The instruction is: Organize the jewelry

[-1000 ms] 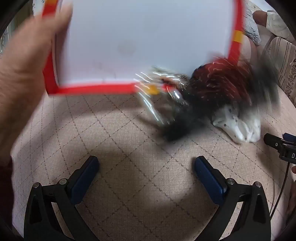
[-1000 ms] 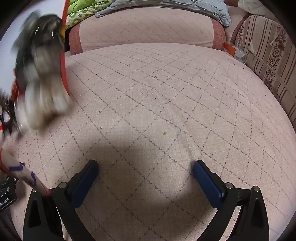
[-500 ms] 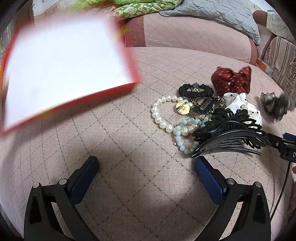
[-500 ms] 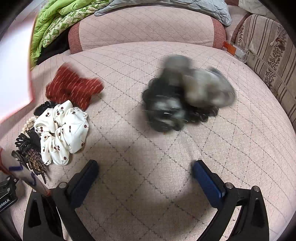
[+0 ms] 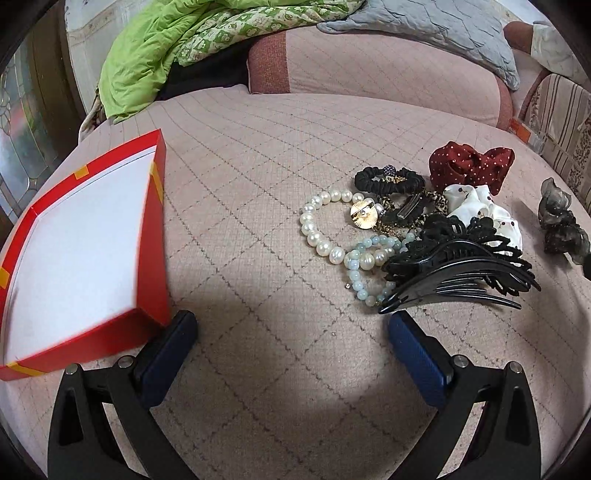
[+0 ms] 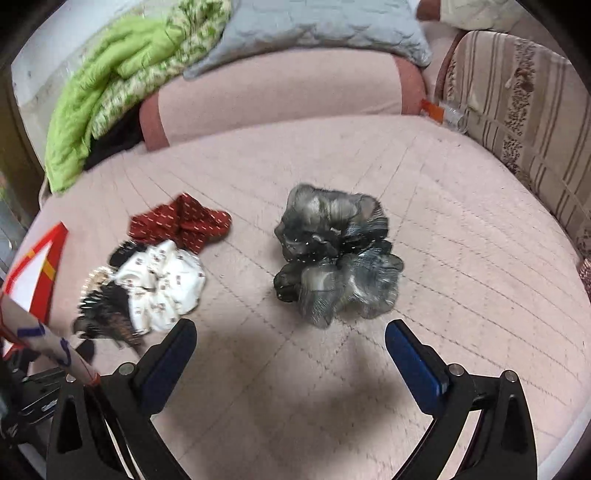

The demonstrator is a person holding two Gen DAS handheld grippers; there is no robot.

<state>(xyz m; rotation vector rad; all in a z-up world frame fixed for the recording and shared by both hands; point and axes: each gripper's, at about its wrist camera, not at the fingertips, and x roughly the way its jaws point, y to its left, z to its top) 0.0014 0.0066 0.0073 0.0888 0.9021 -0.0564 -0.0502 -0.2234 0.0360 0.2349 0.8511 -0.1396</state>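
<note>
Left gripper (image 5: 291, 341) open, jaws wide apart, nothing between them, hovering low over the pink quilted bed (image 5: 258, 192). Right gripper (image 6: 290, 347) also open and empty, over bare quilt just short of the grey scrunchie (image 6: 338, 254).

Red box (image 5: 85, 243) sits on the bed at left in the left wrist view, white inside, nothing in it; its near corner is just beside the left gripper's left finger (image 5: 166, 354). Its edge also shows at far left of the right wrist view.

Jewelry pile lies on the bed to the right of the box, well apart from it. Pearl bracelet (image 5: 317, 229) on the pile's left side, touching a pale blue bead bracelet (image 5: 364, 273). Gold round brooch (image 5: 364, 215) just beside the pearls. Black hair tie (image 5: 388, 181) at the back. Big black claw clip (image 5: 458, 273) at the front, lying over the blue beads' right end and partly over the white scrunchie (image 5: 484, 212). Red dotted scrunchie (image 5: 471, 164) behind the white one, touching it. Small dark bits with leopard print in the middle of the pile, can't tell what they are.

Grey scrunchie lies alone, apart from the pile to its right. Right wrist view blurred.

Green blanket (image 5: 155, 51) and grey pillow (image 5: 436, 33) heaped at the back.
</note>
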